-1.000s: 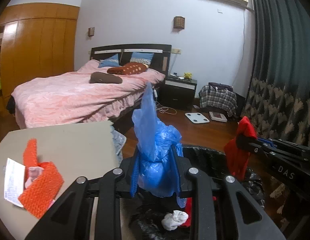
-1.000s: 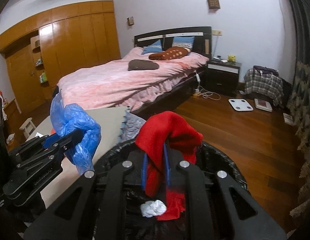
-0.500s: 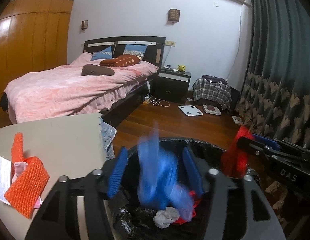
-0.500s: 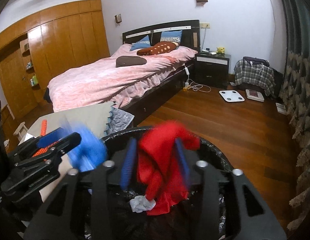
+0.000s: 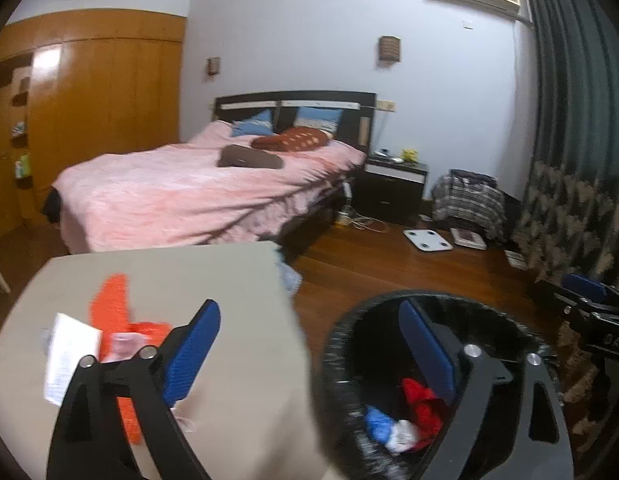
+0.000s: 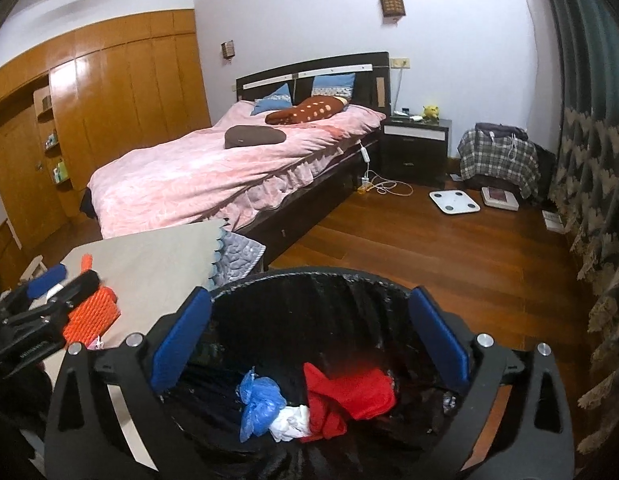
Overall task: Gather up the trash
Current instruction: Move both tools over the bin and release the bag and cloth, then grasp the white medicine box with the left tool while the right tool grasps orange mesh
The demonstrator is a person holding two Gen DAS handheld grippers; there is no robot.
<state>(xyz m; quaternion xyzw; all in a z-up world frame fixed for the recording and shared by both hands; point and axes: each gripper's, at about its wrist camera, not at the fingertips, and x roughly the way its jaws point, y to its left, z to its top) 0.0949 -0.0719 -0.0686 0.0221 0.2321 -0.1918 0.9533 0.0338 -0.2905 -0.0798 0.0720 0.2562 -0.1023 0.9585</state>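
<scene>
The right tongs (image 6: 309, 332) are seen spread wide w/ blue pads, jaws opening, nothing between them; they are held above the round bin lined w/ a black plastic bag (image 6: 349, 280). Inside the bin, at the bottom, a crumpled blue plastic bag (image 6: 259, 400) is lying beside a wad of white tissue (image 6: 289, 424), w/ a crumpled red plastic bag (image 6: 349, 396) touching the tissue on its right side.

The left tongs (image 5: 309, 348) are likewise seen wide apart, jaws opening, nothing gripped; one pad is seen over the beige-covered bench (image 5: 229, 280), the other over the bin (image 5: 341, 328), approx. straddling the bench edge and bin rim; the view is motion-blurred.

On the bench, an orange foam-net sleeve (image 5: 113, 308) is lying next to a white paper slip (image 5: 67, 352); something pink is glimpsed betw. them, too blurred to be identified. In the right wrist view the left tongs (image 6: 49, 292) are seen at the left edge, above the orange net (image 6: 93, 316).
</scene>
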